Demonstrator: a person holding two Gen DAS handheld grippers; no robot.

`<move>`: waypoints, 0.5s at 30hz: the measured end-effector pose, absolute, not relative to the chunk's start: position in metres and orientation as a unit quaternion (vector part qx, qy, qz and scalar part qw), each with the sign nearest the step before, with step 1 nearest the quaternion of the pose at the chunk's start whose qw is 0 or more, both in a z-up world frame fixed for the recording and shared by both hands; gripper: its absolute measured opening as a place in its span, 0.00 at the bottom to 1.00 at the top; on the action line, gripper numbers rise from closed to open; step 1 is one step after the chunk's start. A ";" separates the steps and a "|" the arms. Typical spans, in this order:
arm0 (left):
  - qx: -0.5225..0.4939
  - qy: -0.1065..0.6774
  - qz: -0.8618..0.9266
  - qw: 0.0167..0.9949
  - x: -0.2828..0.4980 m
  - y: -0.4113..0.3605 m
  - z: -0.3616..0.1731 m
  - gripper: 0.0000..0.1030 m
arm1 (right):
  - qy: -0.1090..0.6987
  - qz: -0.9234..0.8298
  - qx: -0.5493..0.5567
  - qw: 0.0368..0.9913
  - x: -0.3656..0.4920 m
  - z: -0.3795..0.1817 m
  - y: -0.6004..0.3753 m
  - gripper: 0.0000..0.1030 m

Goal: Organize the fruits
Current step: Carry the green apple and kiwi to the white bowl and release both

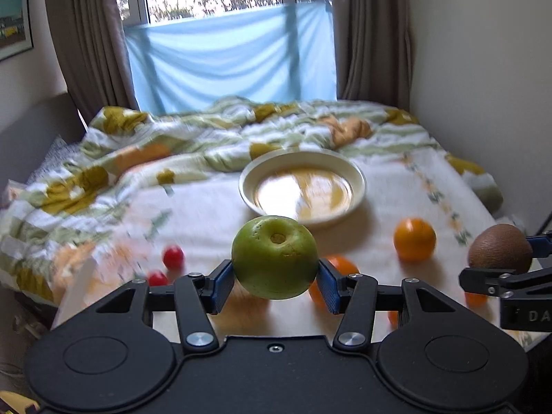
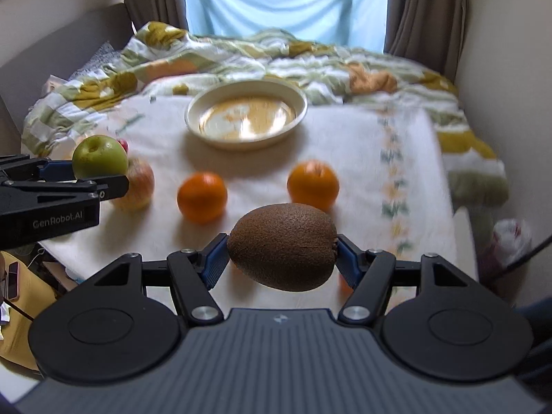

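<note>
My left gripper (image 1: 275, 276) is shut on a green apple (image 1: 275, 257), which hangs above the bed. My right gripper (image 2: 281, 258) is shut on a brown kiwi (image 2: 283, 246), also lifted off the cloth. The kiwi (image 1: 500, 249) shows at the right edge of the left wrist view, the green apple (image 2: 99, 157) at the left of the right wrist view. A cream plate (image 2: 246, 117) lies empty beyond both. Two oranges (image 2: 201, 196) (image 2: 313, 184), a pale red apple (image 2: 139, 184) and two small red fruits (image 1: 173, 257) (image 1: 158, 278) rest on the white cloth.
A rumpled patterned duvet (image 1: 155, 145) is heaped behind and left of the plate (image 1: 303, 186). Walls close in on the right, curtains and a window stand at the back. A white bag (image 2: 510, 238) sits on the floor to the right of the bed.
</note>
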State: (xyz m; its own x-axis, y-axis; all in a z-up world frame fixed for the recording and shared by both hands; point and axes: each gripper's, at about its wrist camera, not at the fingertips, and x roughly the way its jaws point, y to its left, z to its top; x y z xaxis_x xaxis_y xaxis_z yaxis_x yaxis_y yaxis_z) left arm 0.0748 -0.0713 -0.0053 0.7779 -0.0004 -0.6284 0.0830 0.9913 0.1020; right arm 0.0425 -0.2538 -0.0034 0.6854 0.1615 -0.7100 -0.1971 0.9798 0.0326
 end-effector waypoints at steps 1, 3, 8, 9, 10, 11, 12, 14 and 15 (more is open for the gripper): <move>0.063 0.328 -0.022 0.942 0.079 -0.069 0.000 0.55 | 0.383 0.099 -0.020 0.918 0.046 0.002 -0.255 0.78; 0.062 0.321 -0.024 0.945 0.090 -0.064 0.011 0.55 | 0.380 0.103 -0.016 0.919 0.055 0.013 -0.257 0.78; 0.070 0.308 -0.029 0.948 0.126 -0.054 0.033 0.55 | 0.368 0.110 -0.027 0.923 0.084 0.033 -0.255 0.78; 0.066 0.309 -0.032 0.948 0.135 -0.051 0.036 0.55 | 0.365 0.111 -0.029 0.924 0.092 0.037 -0.255 0.78; 0.064 0.311 -0.035 0.948 0.146 -0.048 0.039 0.55 | 0.362 0.112 -0.031 0.925 0.099 0.041 -0.254 0.78; 0.064 0.312 -0.038 0.947 0.155 -0.045 0.041 0.55 | 0.359 0.111 -0.035 0.926 0.108 0.046 -0.254 0.78; 0.065 0.313 -0.040 0.947 0.165 -0.044 0.043 0.55 | 0.356 0.112 -0.038 0.927 0.118 0.050 -0.253 0.78; 0.069 0.316 -0.047 0.945 0.186 -0.042 0.042 0.55 | 0.352 0.112 -0.040 0.929 0.138 0.055 -0.254 0.78; 0.072 0.319 -0.050 0.944 0.197 -0.041 0.042 0.55 | 0.350 0.112 -0.039 0.929 0.149 0.057 -0.253 0.78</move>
State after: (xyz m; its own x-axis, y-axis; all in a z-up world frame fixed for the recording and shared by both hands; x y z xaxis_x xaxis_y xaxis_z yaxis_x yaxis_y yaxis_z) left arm 0.1966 -0.0412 0.0417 0.7916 -0.0492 -0.6091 0.1412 0.9845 0.1041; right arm 0.1491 -0.2531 0.0571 0.7302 0.1810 -0.6588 -0.2359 0.9718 0.0056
